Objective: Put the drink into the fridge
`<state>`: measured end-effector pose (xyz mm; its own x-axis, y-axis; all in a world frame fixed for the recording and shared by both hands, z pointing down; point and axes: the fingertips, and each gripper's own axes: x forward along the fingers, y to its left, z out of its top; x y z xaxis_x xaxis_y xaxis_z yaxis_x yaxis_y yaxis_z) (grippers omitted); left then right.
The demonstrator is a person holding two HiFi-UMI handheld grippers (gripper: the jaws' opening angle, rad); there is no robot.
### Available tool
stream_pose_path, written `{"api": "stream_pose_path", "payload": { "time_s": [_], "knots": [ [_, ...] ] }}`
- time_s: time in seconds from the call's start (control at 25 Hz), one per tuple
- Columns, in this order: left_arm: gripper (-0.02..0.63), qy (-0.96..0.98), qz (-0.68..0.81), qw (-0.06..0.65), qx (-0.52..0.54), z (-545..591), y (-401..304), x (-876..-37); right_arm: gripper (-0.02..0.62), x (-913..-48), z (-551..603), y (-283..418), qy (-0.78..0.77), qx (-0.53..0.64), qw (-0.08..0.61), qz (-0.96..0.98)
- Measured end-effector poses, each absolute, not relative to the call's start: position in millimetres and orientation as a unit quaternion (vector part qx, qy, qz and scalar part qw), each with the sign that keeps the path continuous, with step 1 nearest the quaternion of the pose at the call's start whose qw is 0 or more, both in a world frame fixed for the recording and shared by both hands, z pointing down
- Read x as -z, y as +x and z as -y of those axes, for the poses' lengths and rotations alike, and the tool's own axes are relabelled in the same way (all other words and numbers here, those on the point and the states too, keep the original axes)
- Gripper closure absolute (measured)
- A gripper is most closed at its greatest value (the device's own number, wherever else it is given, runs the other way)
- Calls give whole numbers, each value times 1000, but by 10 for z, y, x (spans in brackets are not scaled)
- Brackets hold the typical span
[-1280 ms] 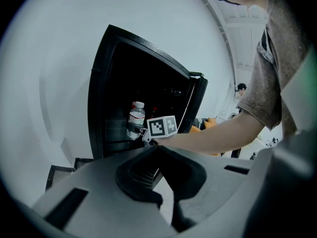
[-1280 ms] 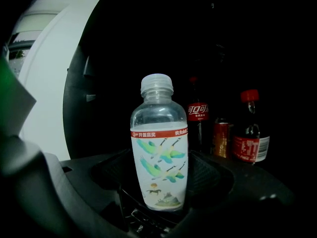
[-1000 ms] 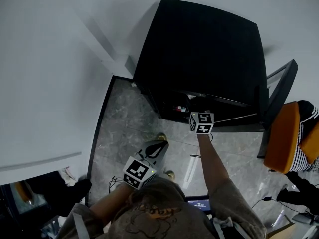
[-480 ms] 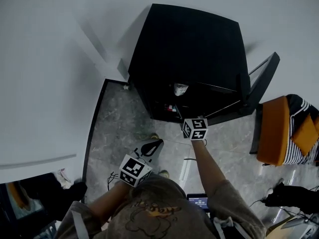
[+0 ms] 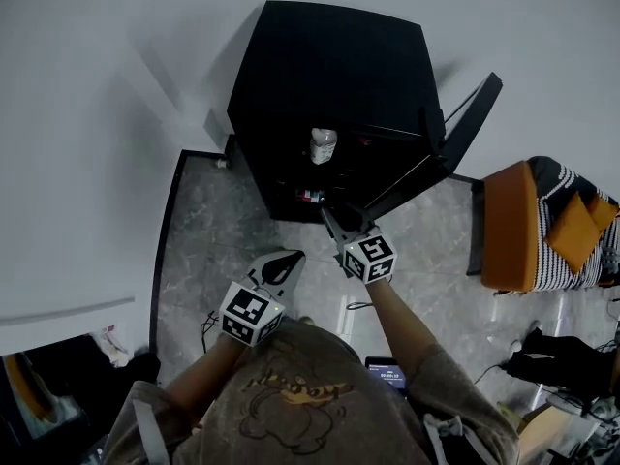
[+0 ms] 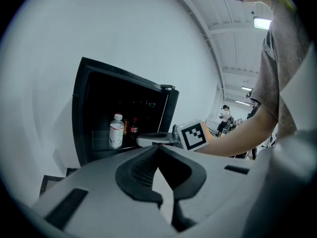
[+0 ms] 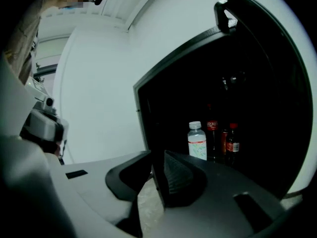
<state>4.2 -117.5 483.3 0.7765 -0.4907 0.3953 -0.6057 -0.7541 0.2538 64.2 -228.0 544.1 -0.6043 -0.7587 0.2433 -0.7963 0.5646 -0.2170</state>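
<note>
The drink, a clear bottle with a white cap [image 5: 323, 146] [image 6: 116, 131] [image 7: 197, 140], stands upright on a shelf inside the open black fridge [image 5: 329, 66]. No gripper touches it. My right gripper [image 5: 332, 223] [image 7: 157, 155] hangs just outside the fridge front, below the bottle. Its jaws are closing to a narrow gap with nothing between them. My left gripper [image 5: 284, 260] [image 6: 157, 148] stays lower left over the floor, its tips together and empty. Two small cola bottles [image 7: 212, 133] stand behind the drink.
The fridge door [image 5: 465, 124] swings open to the right. An orange seat [image 5: 509, 226] with a striped cloth stands right of it. The floor is grey marble [image 5: 208, 231] with cables, and a small screen [image 5: 387, 376] shows near the person's body.
My right gripper has drawn back out of the fridge toward the person. The bottle now stands alone on the shelf. The left gripper has hardly moved.
</note>
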Motion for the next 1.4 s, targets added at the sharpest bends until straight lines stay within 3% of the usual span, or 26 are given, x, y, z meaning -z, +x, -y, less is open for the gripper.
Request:
{"api": "stream_pose_path", "payload": {
  "time_s": [0.12, 0.24, 0.88, 1.4],
  "knots": [
    [604, 927, 297, 178, -148, 1125, 65, -4727, 550, -5212, 1934, 500, 400, -144, 56, 904],
    [604, 928, 299, 172, -143, 1088, 87, -4630, 565, -5003, 1641, 416, 368, -141, 47, 918],
    [604, 938, 300, 126, -122, 803, 93, -4270, 574, -4110, 766, 527, 365, -107, 7, 925],
    [604, 940, 299, 126, -105, 766, 28, -4191, 574, -3935, 608, 429, 336, -109, -22, 935]
  ]
}}
